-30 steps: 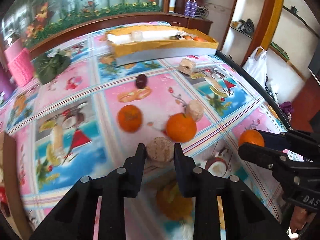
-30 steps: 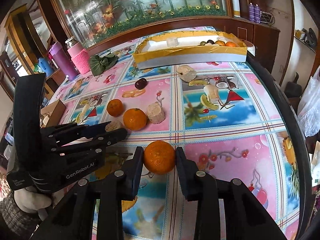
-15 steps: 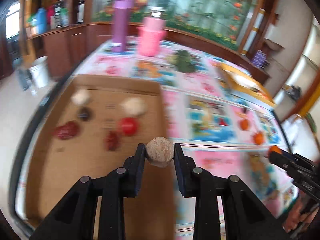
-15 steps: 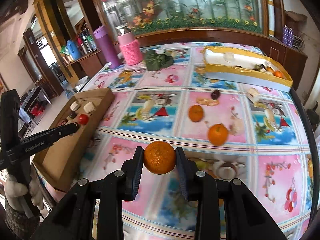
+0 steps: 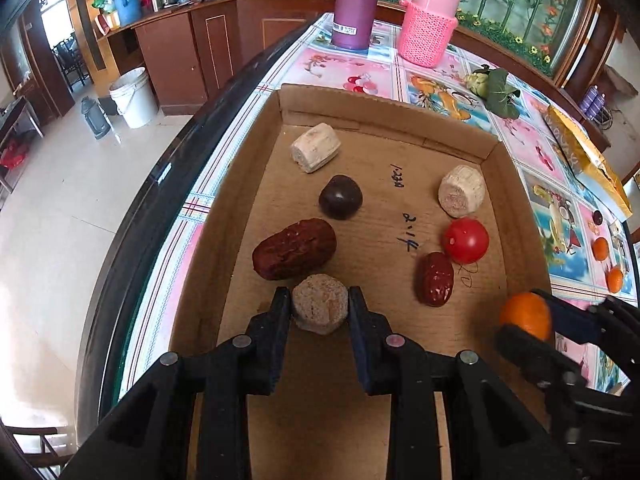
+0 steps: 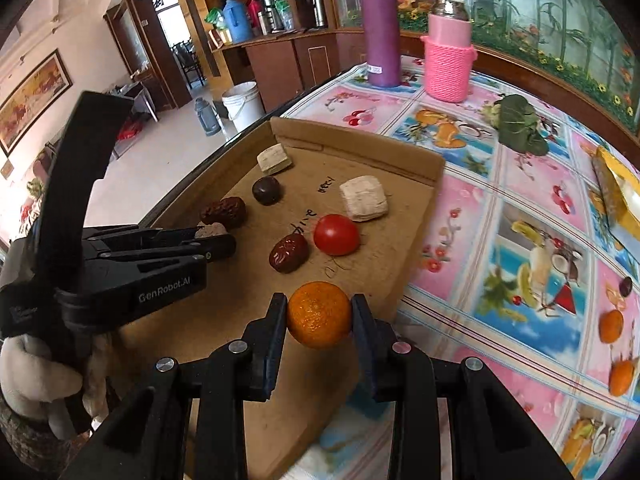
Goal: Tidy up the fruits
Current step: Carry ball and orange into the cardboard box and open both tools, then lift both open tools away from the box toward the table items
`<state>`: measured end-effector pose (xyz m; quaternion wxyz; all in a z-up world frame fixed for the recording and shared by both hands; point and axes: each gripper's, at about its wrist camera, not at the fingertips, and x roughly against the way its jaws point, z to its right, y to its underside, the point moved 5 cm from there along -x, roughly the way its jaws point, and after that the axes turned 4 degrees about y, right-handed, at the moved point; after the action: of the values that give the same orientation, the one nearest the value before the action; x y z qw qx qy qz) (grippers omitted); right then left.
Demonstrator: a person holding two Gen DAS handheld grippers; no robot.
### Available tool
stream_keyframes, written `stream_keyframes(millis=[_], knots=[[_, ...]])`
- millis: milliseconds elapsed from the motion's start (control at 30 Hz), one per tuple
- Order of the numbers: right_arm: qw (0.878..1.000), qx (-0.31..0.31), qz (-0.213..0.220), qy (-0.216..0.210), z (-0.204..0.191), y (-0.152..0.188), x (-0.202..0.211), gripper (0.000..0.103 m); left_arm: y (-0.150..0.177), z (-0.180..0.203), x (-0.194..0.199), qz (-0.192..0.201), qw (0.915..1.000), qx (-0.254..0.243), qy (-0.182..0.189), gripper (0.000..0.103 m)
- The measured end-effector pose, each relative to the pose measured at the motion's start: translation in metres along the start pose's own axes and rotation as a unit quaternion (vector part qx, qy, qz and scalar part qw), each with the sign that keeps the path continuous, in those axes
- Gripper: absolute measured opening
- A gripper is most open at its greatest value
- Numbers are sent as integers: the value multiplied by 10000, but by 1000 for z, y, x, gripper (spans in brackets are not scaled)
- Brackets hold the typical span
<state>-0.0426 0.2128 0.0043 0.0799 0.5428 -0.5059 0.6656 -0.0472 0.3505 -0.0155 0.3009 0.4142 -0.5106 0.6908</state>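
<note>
My left gripper (image 5: 319, 308) is shut on a beige round chunk (image 5: 319, 309) and holds it over the cardboard tray (image 5: 384, 114), just in front of a large red date (image 5: 295, 249). My right gripper (image 6: 319, 316) is shut on an orange (image 6: 319, 315) above the tray's near right part (image 6: 416, 216); it also shows in the left wrist view (image 5: 525, 316). In the tray lie two pale chunks (image 5: 316, 153) (image 5: 461, 191), a dark plum (image 5: 340, 202), a red tomato (image 5: 466, 240) and a small red date (image 5: 435, 279).
Two oranges (image 6: 611, 325) (image 6: 621, 377) and a dark plum (image 6: 625, 286) lie on the patterned tablecloth to the right. A purple flask (image 6: 379, 29), a pink knitted jar (image 6: 447, 65) and green leaves (image 6: 519, 123) stand beyond the tray. The table edge (image 5: 160, 184) runs left of the tray.
Both grippers have swung left from the middle of the table to over the cardboard tray, each still holding its item. The left one has come down closer to the tray floor.
</note>
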Motion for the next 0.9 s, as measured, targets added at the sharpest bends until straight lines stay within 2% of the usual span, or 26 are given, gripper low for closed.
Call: stream_keyframes(millis=[67,200,300,333,400,467,600,667,767,833,900], knots=[[9999,103,-92,71,-6,-6,-14,35,-1,-3,0,13,9999,57,86,29],[9994,156,-250,153,-8,-11,-37,35,0,-9,5,110,9994,175,289,45],[9992,218,-218,238,-10,-13,-41,36,0,-11,14,274,9988,236,337,52],[9991,255,-191,278,-11,-14,-41,37,0,-13,19,341,9983,289,370,53],[9992,282,-156,252,-14,-14,-38,47,2,-15,30,463,9972,382,452,55],[9997,194,-27,168,-15,-14,-29,60,3,-15,45,647,9956,454,494,59],[9991,-94,383,129,-11,-10,6,62,10,-7,79,1112,9916,467,457,82],[9978,-263,587,152,-6,-2,25,68,16,3,98,1400,9877,414,565,87],[9946,-534,848,281,6,16,53,69,28,21,116,1636,9825,386,801,88],[9917,-749,968,386,17,31,69,72,36,33,119,1678,9825,336,730,88],[9873,-1066,1067,499,35,49,83,74,44,47,120,1738,9835,158,480,88]])
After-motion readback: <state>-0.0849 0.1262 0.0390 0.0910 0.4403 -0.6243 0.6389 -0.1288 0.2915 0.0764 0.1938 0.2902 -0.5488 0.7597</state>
